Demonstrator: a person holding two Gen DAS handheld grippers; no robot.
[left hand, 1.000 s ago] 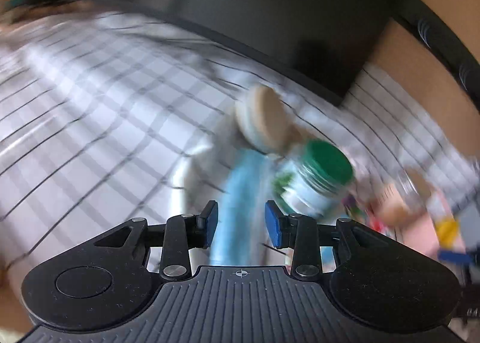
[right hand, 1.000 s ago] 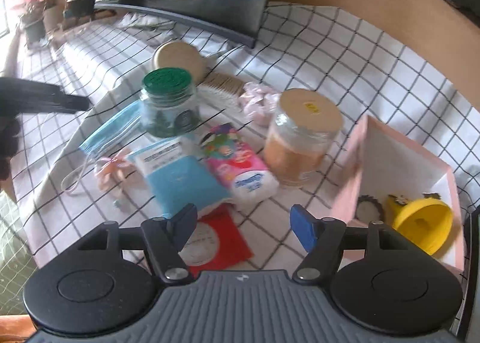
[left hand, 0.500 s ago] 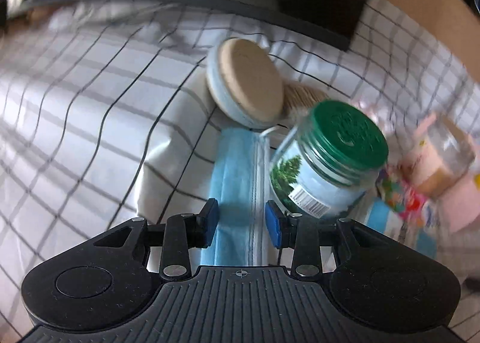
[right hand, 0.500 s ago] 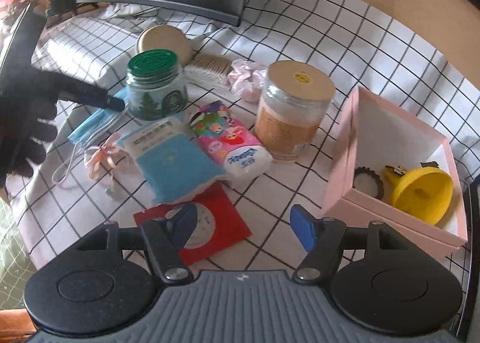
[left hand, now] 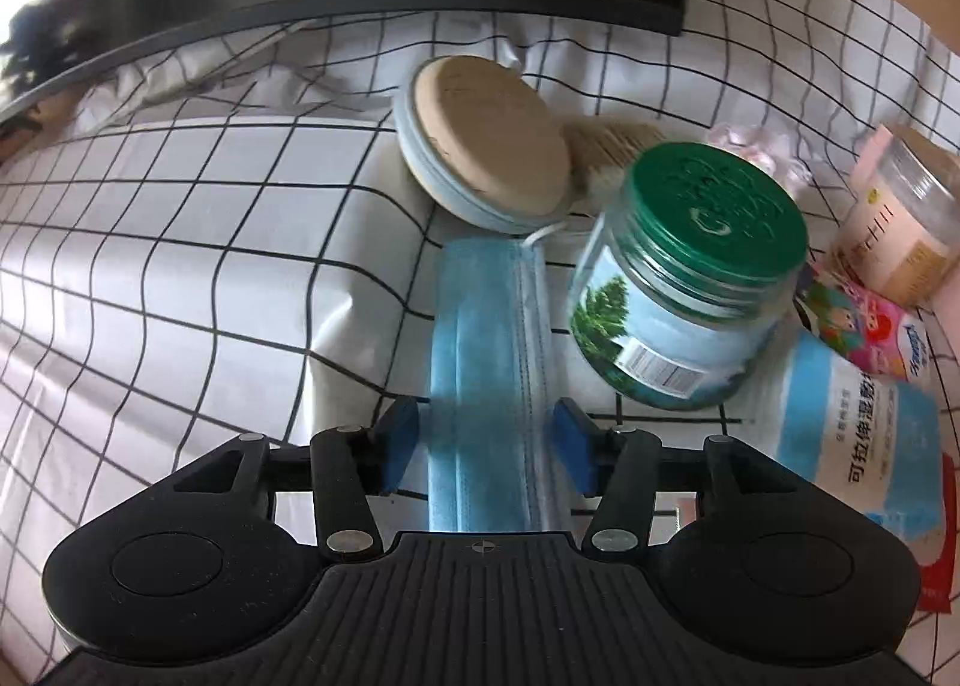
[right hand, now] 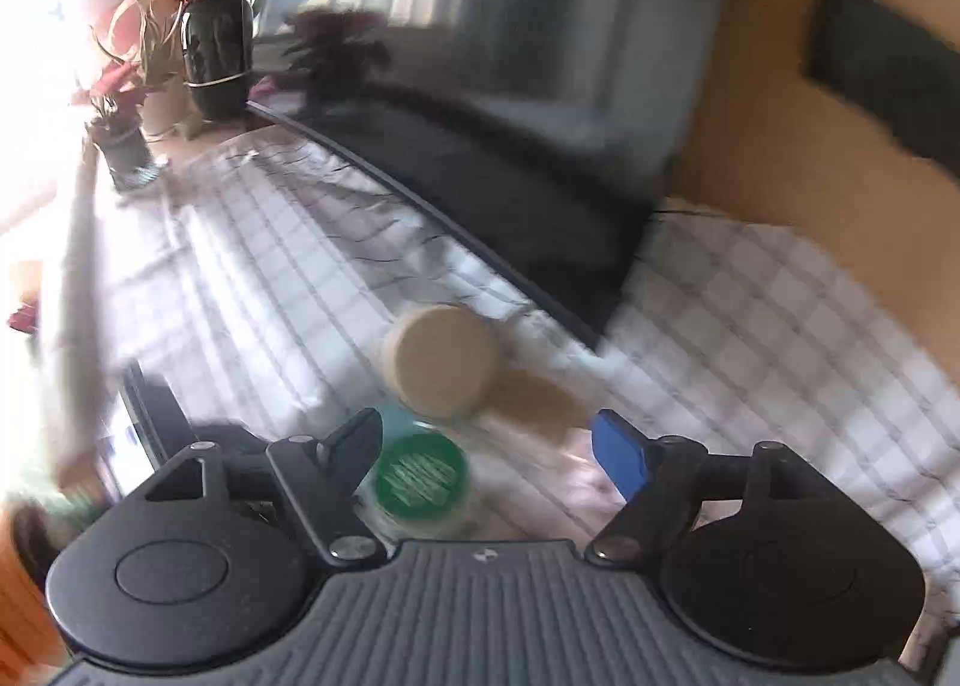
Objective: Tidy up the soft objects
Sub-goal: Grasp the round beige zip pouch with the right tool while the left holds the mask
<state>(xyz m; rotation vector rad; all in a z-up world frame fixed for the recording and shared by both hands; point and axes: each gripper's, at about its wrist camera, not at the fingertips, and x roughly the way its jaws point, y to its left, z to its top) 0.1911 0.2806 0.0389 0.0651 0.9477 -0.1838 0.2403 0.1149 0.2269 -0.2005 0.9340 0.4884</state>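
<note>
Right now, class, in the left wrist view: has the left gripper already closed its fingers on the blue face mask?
No: the left gripper is open, its blue pads standing apart on either side of the blue face mask, which lies flat on the checked cloth.

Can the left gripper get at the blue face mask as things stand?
Probably yes. The left gripper is open, with the face mask lying flat between its fingers and nothing on top of it. The green-lidded jar stands close beside the right finger, so closing might brush it.
</note>
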